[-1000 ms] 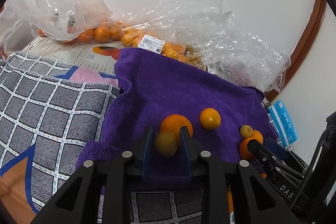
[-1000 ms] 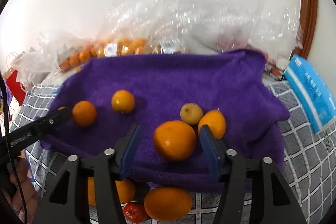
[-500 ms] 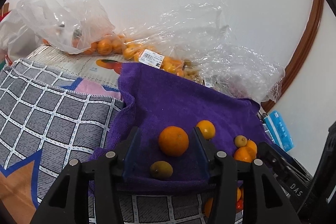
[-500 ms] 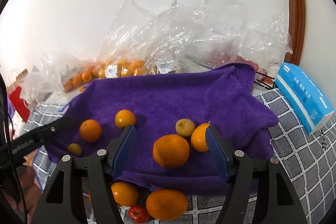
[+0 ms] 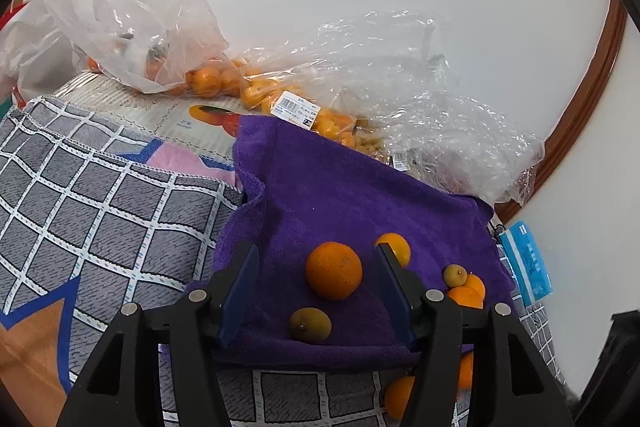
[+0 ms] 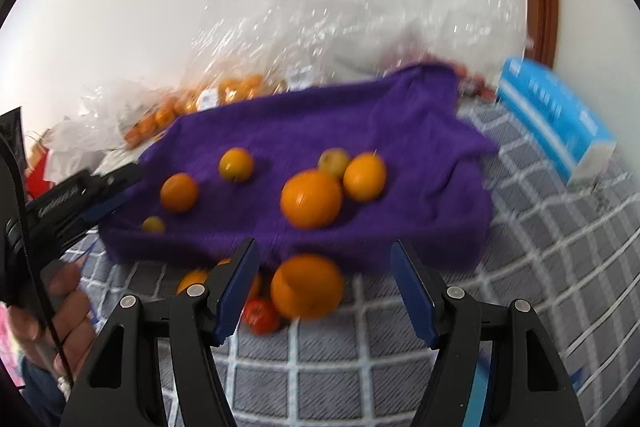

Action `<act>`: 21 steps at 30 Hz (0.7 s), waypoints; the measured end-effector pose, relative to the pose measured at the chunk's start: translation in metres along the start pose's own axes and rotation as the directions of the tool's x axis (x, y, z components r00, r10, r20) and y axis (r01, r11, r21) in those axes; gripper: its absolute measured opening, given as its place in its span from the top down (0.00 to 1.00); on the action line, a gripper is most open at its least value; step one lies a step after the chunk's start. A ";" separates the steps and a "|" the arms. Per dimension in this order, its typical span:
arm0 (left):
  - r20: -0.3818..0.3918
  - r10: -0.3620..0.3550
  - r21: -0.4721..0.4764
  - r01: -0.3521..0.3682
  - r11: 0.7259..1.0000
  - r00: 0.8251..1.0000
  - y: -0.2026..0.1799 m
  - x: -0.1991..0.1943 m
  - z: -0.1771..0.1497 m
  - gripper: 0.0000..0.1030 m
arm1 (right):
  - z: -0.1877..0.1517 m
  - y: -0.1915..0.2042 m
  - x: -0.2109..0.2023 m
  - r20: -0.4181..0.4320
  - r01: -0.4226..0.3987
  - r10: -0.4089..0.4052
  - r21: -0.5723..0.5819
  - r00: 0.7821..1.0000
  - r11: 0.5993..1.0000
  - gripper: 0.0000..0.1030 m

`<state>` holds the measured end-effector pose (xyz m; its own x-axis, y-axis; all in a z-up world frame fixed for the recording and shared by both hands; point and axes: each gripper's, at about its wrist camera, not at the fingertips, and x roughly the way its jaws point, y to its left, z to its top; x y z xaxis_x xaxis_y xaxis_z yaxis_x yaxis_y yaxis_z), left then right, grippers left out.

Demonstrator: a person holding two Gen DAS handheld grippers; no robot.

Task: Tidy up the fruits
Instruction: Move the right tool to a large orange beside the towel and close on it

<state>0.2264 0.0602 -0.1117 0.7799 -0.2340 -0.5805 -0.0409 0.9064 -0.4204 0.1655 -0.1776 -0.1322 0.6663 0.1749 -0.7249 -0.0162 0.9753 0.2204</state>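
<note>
My left gripper point(image 5: 316, 291) is opening, its pads clear of the small greenish citrus point(image 5: 310, 325) lying on the purple towel point(image 5: 340, 187) near its front edge, beside a larger orange point(image 5: 333, 270); I judge the towel is the sorting spot. My right gripper point(image 6: 326, 291) stands partly open, empty, over a big orange point(image 6: 307, 286) on the checked cloth point(image 6: 520, 247). Motion blur smears the right view; the fruit behind its left finger is hidden.
</note>
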 end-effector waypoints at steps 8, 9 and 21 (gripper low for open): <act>0.018 0.010 0.032 -0.011 0.999 1.000 -0.006 -0.003 -0.002 0.43 | -0.009 -0.003 0.024 -0.086 -0.029 0.034 0.060 0.996 0.998 0.48; 0.018 0.007 0.030 -0.007 1.000 1.000 -0.006 -0.003 -0.002 0.43 | -0.009 -0.001 0.027 -0.092 -0.024 0.029 0.056 0.995 0.998 0.49; 0.007 -0.028 0.026 0.027 0.999 1.000 -0.008 -0.004 -0.002 0.43 | -0.007 -0.006 0.016 -0.089 0.015 -0.010 0.050 0.996 0.999 0.59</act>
<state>0.2219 0.0533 -0.1073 0.7852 -0.2564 -0.5637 -0.0032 0.9086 -0.4178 0.1709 -0.1800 -0.1499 0.5976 0.1762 -0.7822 0.0309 0.9698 0.2421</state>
